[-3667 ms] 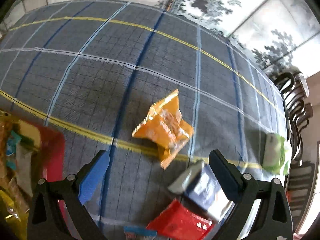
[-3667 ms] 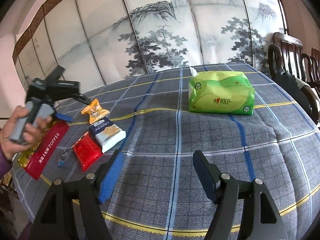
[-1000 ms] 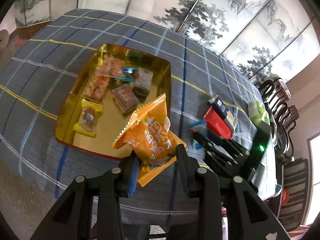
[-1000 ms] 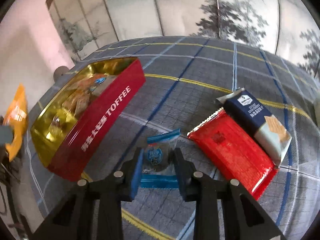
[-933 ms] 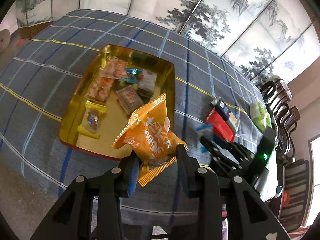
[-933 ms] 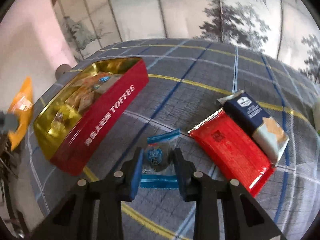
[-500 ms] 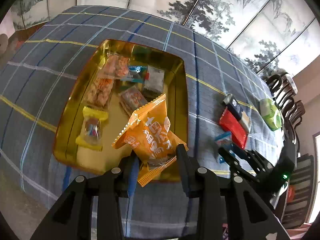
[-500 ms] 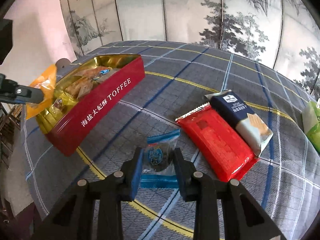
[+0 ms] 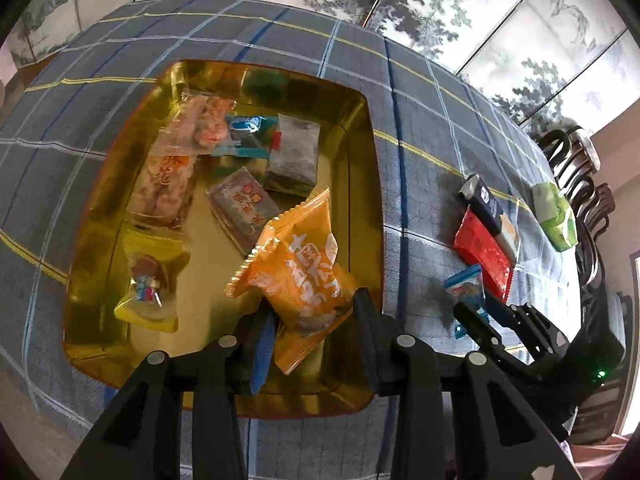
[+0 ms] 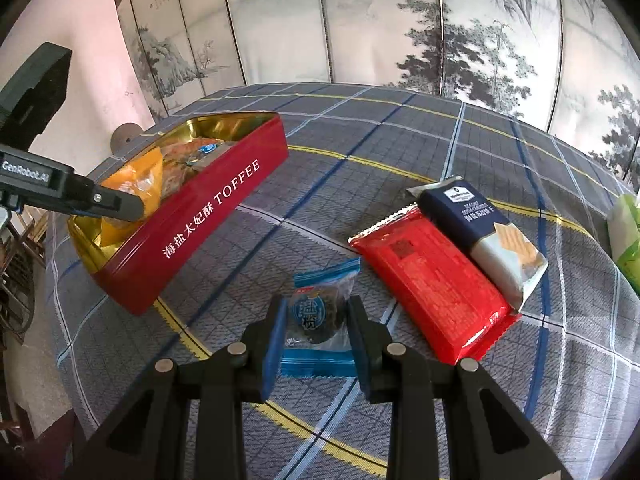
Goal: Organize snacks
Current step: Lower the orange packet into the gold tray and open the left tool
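In the left wrist view my left gripper [image 9: 314,312] is shut on an orange snack packet [image 9: 304,276], and its jaws are opening slightly. The packet hangs over the near right part of the open gold-lined toffee tin [image 9: 372,200], which holds several wrapped snacks. The right wrist view shows the same orange packet [image 10: 136,184] just above the tin's red wall [image 10: 200,224]. My right gripper [image 10: 316,320] is shut on a small blue-wrapped dark snack [image 10: 320,312], low over the tablecloth to the right of the tin.
A red packet [image 10: 428,276] and a navy cracker pack [image 10: 476,216] lie side by side on the checked cloth right of the tin. A green tissue pack [image 9: 556,216] sits further right, near dark wooden chairs [image 9: 576,160]. A painted folding screen stands behind the table.
My left gripper has carried the orange packet forward and down over the tin, which now looms larger. The right gripper has stayed nearly still with the blue snack.
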A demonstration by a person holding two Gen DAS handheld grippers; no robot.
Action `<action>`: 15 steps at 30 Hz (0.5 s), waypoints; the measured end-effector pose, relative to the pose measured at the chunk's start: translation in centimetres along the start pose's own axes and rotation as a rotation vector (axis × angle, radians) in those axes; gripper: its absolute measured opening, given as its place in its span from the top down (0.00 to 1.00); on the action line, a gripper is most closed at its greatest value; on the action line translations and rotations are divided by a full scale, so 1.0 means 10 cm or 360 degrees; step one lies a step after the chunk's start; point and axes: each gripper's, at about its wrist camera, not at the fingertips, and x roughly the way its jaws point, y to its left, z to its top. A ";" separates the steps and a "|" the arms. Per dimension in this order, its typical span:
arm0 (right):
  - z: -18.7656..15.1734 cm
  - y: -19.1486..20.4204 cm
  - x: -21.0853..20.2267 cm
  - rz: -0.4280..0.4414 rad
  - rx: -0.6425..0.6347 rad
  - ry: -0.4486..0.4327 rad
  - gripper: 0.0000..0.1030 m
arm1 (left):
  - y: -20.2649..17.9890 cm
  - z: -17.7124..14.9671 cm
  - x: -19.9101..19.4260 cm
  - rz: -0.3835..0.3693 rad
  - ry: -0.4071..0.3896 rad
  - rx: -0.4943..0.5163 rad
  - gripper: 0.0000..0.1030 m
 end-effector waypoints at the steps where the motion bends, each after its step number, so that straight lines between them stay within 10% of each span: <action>1: 0.00 0.00 0.00 0.0000 0.0001 0.0000 0.70 | 0.00 0.00 0.01 -0.0005 -0.0005 0.0001 0.65; 8: 0.00 -0.01 0.03 0.0004 0.0006 0.0015 0.70 | 0.05 -0.10 -0.15 0.0079 -0.0166 0.0009 0.35; 15: 0.00 -0.01 0.04 -0.0002 0.0006 0.0015 0.70 | -0.05 -0.44 -0.49 0.0333 -0.0360 0.0129 0.31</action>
